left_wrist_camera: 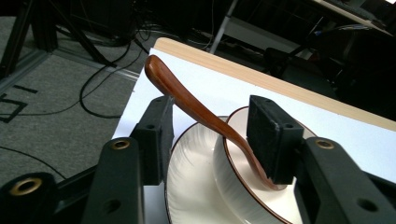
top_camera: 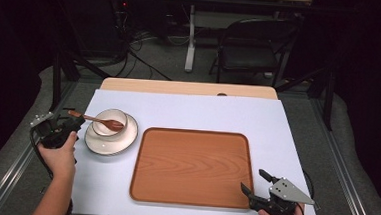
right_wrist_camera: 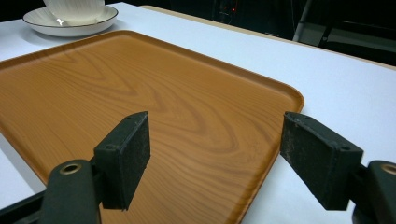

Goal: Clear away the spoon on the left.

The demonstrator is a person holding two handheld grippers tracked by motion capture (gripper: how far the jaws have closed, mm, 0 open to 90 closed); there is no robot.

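While the left tongs stand spread around the spoon resting in the cup, release reads done; next, withdraw clear; right tongs spread, idle.

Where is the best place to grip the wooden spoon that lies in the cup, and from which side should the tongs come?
Probably the free handle end of the wooden spoon. Its bowl rests inside the cup on the saucer, while the handle slopes up over the rim and sticks out toward the table's left edge, with air around it. Come from that left side, where the left tongs already stand open around the handle.
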